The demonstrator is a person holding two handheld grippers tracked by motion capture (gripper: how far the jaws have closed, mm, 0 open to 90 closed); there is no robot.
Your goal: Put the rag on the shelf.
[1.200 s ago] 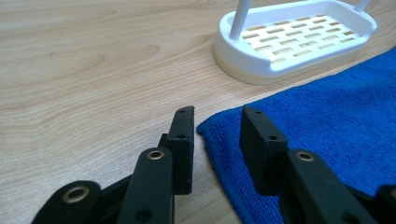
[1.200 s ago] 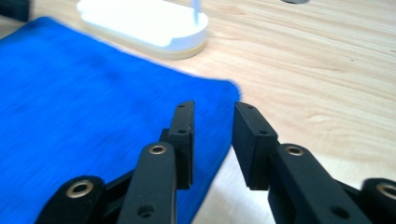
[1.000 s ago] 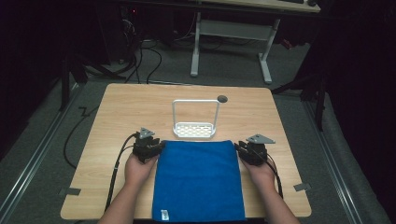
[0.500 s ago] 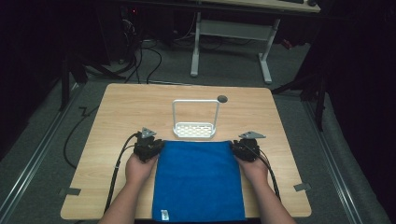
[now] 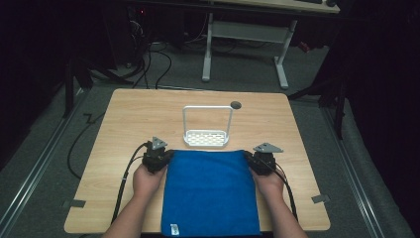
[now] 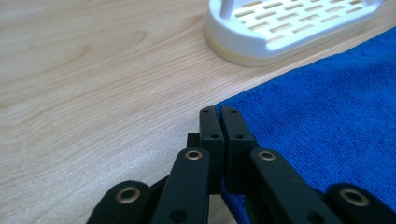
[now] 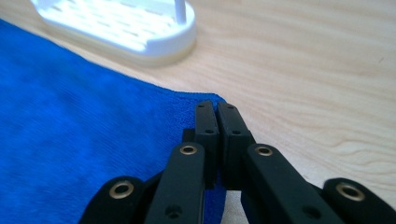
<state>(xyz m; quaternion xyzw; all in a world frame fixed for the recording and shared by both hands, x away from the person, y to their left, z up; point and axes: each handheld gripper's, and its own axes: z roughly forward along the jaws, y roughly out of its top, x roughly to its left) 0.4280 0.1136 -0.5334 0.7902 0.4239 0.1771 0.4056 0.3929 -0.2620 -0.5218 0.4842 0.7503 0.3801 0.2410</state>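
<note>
Blue towel (image 5: 210, 191), a soft terry rectangle, lies flat on my wooden counter's (image 5: 138, 114) near edge; left tongs (image 6: 219, 114) and right tongs (image 7: 215, 109) have just clenched its far corners. The slotted white plastic rack (image 5: 207, 138) beyond holds nothing.

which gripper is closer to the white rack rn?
Left, narrowly. The left gripper is shut on the blue towel's far left corner, just left of the white rack. The right gripper is shut on the far right corner, slightly farther off.
</note>
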